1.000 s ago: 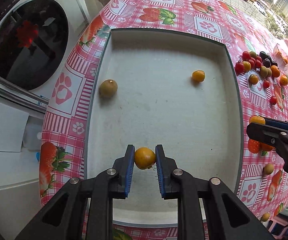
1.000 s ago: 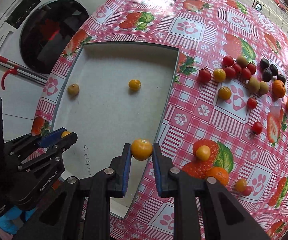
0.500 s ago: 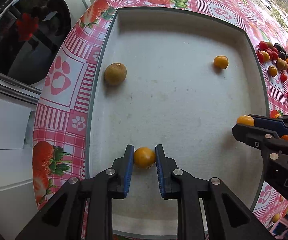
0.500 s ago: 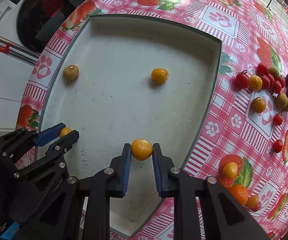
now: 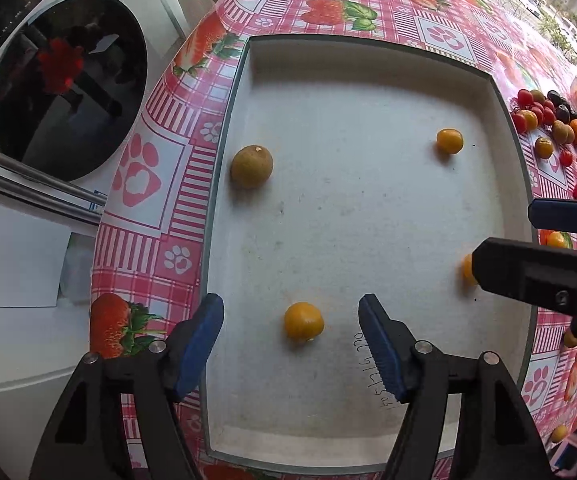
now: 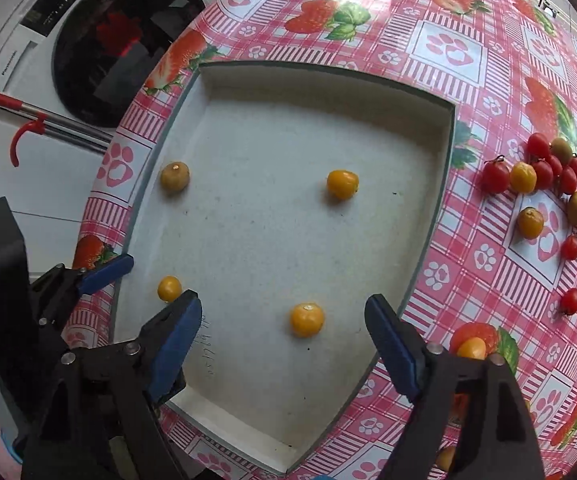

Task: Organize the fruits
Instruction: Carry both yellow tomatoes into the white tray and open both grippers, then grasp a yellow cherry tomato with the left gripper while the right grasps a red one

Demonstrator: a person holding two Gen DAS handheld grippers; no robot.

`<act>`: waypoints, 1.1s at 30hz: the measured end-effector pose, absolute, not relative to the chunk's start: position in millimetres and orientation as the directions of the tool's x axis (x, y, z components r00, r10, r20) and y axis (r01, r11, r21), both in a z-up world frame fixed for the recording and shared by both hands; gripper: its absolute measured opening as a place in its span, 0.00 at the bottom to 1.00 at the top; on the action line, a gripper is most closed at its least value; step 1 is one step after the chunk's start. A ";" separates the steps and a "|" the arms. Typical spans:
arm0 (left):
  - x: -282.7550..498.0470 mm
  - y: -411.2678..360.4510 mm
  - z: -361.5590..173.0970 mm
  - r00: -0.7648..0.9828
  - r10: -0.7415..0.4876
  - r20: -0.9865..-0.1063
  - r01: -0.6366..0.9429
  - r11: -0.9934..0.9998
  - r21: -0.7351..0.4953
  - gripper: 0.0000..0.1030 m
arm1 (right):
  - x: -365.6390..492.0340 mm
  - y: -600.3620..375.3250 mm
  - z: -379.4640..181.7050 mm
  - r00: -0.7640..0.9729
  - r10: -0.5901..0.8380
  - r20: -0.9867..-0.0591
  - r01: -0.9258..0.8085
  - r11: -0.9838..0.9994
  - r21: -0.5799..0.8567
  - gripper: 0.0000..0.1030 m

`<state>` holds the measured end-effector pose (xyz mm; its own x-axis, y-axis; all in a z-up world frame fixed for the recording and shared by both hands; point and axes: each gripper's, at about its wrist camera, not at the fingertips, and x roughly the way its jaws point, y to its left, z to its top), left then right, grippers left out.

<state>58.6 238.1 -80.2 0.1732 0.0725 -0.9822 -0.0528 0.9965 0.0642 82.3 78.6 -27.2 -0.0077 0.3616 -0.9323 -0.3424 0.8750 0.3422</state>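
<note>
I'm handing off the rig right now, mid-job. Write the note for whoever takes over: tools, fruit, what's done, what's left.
Left tool: jaws opening, nothing gripped; an orange fruit lies loose on the tray floor between them.
Right tool: jaws opening, also not gripping; another orange fruit lies between them.
Tray: four fruits inside, those two plus a third orange fruit and a brownish one near the left wall.
Left to do: the cluster of red, yellow, brownish and dark fruits on the tablecloth right of the tray, plus strays near its right rim.
</note>
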 end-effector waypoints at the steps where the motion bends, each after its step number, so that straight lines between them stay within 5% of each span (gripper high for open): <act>1: 59.5 235.1 -78.0 0.176 0.069 -0.982 -0.049 0.997 0.061 0.69 | 83.7 72.4 -18.8 0.003 0.383 -0.924 -0.341 0.869 0.359 0.84; 21: 62.9 101.5 -43.3 0.240 -0.013 -0.971 0.259 0.965 0.051 0.69 | 35.1 -143.3 -35.0 0.041 0.132 -0.990 0.036 0.990 0.133 0.86; 33: 82.9 35.4 -56.2 0.211 -0.071 -0.975 0.383 0.923 0.016 0.69 | -2.9 -181.0 -57.7 -0.010 0.109 -0.994 0.083 0.991 0.108 0.86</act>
